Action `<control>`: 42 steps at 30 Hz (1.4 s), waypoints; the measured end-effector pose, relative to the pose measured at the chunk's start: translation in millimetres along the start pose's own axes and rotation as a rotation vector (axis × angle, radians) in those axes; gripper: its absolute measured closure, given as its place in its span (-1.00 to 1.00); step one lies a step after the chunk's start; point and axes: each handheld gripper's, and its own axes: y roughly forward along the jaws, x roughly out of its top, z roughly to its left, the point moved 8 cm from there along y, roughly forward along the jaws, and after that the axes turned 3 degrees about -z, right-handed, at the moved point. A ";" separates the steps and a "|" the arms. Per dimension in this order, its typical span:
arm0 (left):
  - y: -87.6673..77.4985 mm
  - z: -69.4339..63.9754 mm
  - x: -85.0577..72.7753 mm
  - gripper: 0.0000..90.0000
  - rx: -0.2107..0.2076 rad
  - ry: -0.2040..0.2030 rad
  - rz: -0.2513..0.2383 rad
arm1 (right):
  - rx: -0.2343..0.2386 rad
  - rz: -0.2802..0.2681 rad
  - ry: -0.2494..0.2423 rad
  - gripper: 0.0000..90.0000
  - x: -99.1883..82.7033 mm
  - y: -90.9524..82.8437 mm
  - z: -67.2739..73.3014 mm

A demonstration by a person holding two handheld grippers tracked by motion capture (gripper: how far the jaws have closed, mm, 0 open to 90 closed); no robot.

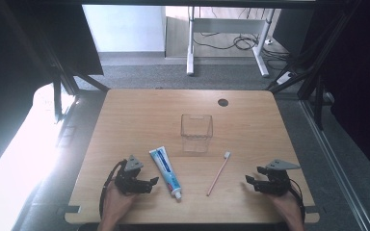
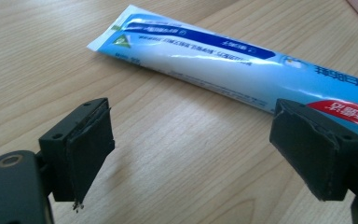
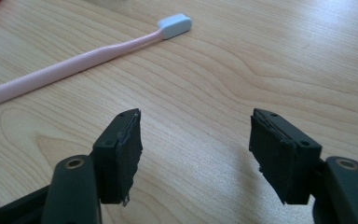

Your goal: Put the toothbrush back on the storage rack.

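wooden tabletop with grey carpet and white desk legs behind it, bright glare on the left.

left claw sits low near the front edge, person's hand behind it, jaws spread wide with nothing between them, bare wood in the gap in the left gripper view. just beside it lies the toothpaste tube, flat on the wood, white and blue, cap end toward the front edge, flat crimped end toward the middle. in the left gripper view the tube runs across just past the jaw tips, one jaw tip overlapping its red-printed end; touching or not, cannot tell.

right claw is near the front right, held in the other hand, jaws apart at a medium gap and empty. pink toothbrush lies flat between the tube and the right claw, near the claw but apart from it, white head pointing toward the far side. in the right gripper view the toothbrush lies ahead and to the left of the jaws, not touched.

farther out, clear plastic box stands upright at mid-table, open top, well apart from both claws. dark round hole near the far edge.
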 end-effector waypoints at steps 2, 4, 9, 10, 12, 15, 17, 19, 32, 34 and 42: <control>-0.1 0.9 -0.5 -0.70 0.006 -0.004 0.005 | -0.002 -0.003 -0.011 -0.28 0.2 0.4 0.6; -0.5 1.7 -0.9 -0.69 0.009 -0.007 0.012 | -0.001 -0.002 -0.015 -0.28 0.0 0.5 1.0; 0.1 0.6 -1.8 -0.68 0.034 0.011 0.034 | -0.006 0.000 -0.022 -0.31 -0.7 0.4 0.9; 0.2 0.2 -1.8 -0.68 0.037 0.007 0.035 | -0.006 0.000 -0.022 -0.31 -0.8 0.6 0.9; 0.2 -0.5 -1.4 -0.68 0.032 0.006 0.032 | -0.006 0.002 -0.023 -0.31 -1.0 0.8 1.0; -1.0 -1.1 -0.8 -0.69 0.016 0.001 0.024 | -0.007 0.001 -0.029 -0.31 -0.8 0.6 1.4; -1.5 -1.2 -0.6 -0.69 0.011 -0.002 0.022 | -0.007 -0.001 -0.032 -0.31 -0.5 0.4 1.5; -1.8 -1.0 -0.4 -0.69 0.011 0.003 0.019 | -0.008 -0.001 -0.033 -0.31 -0.5 0.4 1.5; 0.5 0.0 -5.2 -0.58 0.031 0.037 0.041 | 0.021 0.048 -0.003 -0.19 1.6 -0.2 10.1; 0.5 0.4 -5.7 -0.58 0.035 0.042 0.043 | 0.036 0.060 0.010 -0.15 2.8 -0.4 13.2; 0.3 1.7 -6.5 -0.58 0.041 0.045 0.040 | 0.073 0.103 -0.011 0.07 6.6 -0.5 23.0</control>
